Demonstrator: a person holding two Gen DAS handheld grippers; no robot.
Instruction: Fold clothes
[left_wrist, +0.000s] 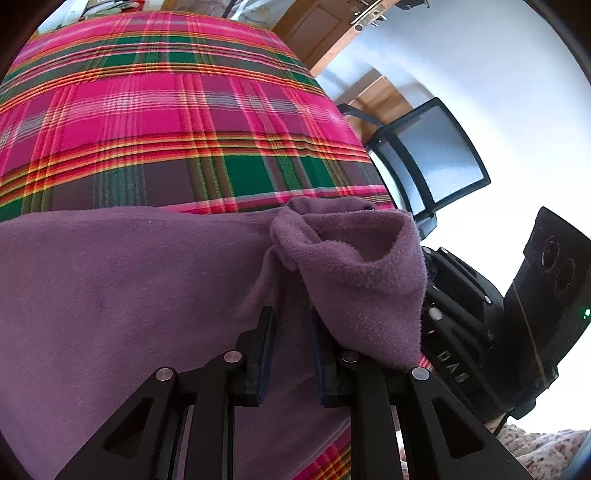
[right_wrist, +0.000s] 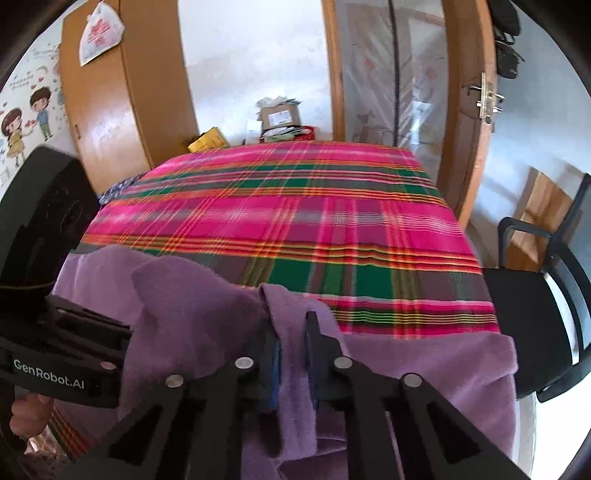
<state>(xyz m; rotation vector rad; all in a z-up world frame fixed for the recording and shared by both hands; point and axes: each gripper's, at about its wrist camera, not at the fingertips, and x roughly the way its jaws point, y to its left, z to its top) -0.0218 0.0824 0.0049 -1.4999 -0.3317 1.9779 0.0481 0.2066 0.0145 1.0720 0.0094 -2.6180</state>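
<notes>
**Both grippers clamp a purple fleece at the near edge of the plaid bench**

At the near edge of the bench (right_wrist: 295, 206), which is covered by a pink, green and orange plaid cloth, lies a purple fleece garment (left_wrist: 122, 295). Most of it is spread flat over the near part of the plaid, and its far edge runs straight across the cloth.

Seen from the left wrist, the left gripper (left_wrist: 291, 325) stands with its jaws narrow and a fold of the fleece caught between the blue pads. A bunched flap of the garment rises just beyond the fingertips and droops over the right-hand finger, hiding its tip.

From the right wrist, the right gripper (right_wrist: 291, 332) is closed on a ridge of the same fleece: a strip of purple fabric runs down between the two fingers, which press it from both sides. To its left, the left gripper's black body shows, with a mound of fleece between the two tools.

Beside the bench on the right stands a black mesh chair (right_wrist: 546, 295). Beyond the far edge are a wooden door (right_wrist: 122, 110) and some boxes (right_wrist: 280, 118) against the white wall.
</notes>
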